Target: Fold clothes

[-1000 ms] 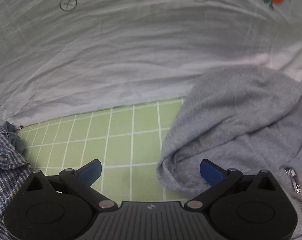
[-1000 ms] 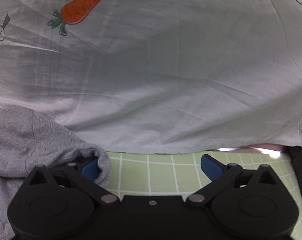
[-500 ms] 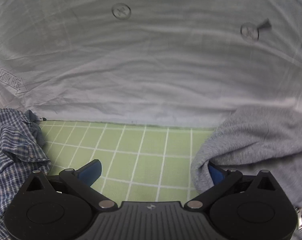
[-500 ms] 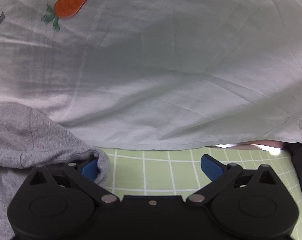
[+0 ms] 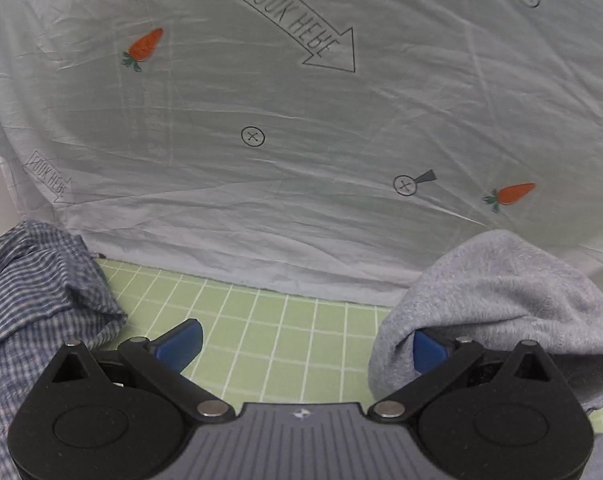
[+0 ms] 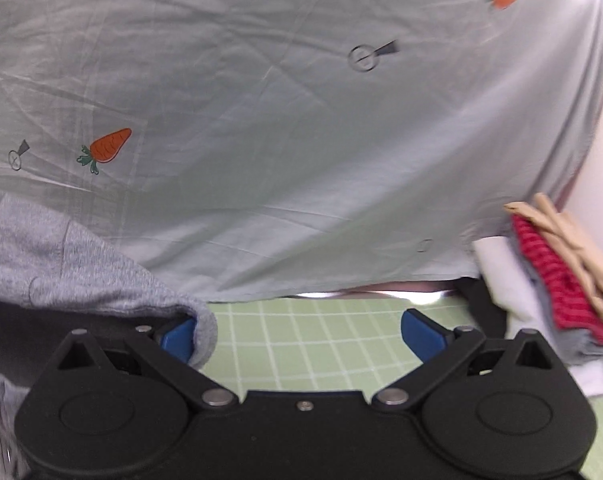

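A: Looking through the left wrist view, where is the hoodie point(image 5: 497, 300)?

B: On the green mat point(image 5: 269, 332), bunched at the inner side of the left gripper point(image 5: 303, 344). Its fingers stand wide apart, clamping nothing. Grey cloth drapes over the right finger point(image 5: 429, 350); the left finger point(image 5: 179, 344) sits bare above the mat. A plaid shirt point(image 5: 33, 304) is heaped at the far left, just beside that finger.

A: And the right wrist view?

B: Mirrored. The right gripper point(image 6: 303, 338) is spread wide too, gripping nothing. The hoodie point(image 6: 61, 268) lies to its left, its hem curled over the left finger point(image 6: 177, 338). The right finger point(image 6: 423, 338) is clear. Folded clothes point(image 6: 557, 280) are stacked at the far right.

A: So the hoodie lies between the two grippers?

B: Yes, each touches an edge with its inner finger; neither looks nearer. I judge any grab would need each gripper shifted inward so cloth sits between the fingers. Its long axis I cannot tell; it is too crumpled. A printed sheet point(image 6: 301, 140) hangs behind.
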Demonstrator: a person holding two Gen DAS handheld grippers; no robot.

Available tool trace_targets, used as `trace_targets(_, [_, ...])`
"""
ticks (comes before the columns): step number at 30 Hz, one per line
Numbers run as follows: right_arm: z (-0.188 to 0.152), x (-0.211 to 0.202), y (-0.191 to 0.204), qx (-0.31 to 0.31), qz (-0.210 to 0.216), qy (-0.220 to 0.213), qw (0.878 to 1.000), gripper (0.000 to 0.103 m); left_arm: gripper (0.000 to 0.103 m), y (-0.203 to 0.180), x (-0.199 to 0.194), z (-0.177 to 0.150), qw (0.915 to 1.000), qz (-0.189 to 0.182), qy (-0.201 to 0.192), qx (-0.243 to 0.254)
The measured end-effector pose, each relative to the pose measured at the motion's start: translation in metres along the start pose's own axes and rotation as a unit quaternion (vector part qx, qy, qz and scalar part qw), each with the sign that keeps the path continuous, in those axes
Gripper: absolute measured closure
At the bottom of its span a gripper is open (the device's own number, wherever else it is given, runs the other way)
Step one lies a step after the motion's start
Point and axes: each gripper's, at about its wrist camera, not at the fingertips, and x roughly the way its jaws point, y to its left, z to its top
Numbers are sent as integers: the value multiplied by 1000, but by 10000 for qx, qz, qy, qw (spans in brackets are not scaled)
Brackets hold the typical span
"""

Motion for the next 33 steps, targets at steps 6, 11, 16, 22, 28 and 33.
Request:
trace_targets(6, [-33, -74, -29, -82, -206, -149, 9996, 0, 0, 6, -53, -34, 9999, -78, 112, -102])
trace_targets(11, [-71, -100, -42, 91, -121, 375, 9992, 0, 0, 16, -70, -69, 9976, -88, 597, -343])
trace_targets(16, [-103, -103, -41, 257, 17, 899, 9956, 0, 0, 28, -68, -108, 9889, -63, 1322, -679])
trace_targets(22, [-117, -96, -38, 478, 184, 1268, 9906, 0, 0, 34, -69, -125, 9816, -189, 1663, -917])
trace_targets(28, [-113, -106, -41, 685, 333, 1191, 9900, 0, 0, 29, -86, -120, 9847, -373, 1502, -807])
trace_targets(33, [-115, -126, -47, 847, 483, 1108, 9890, 0, 0, 33, -109, -124, 9861, -410, 1367, -850])
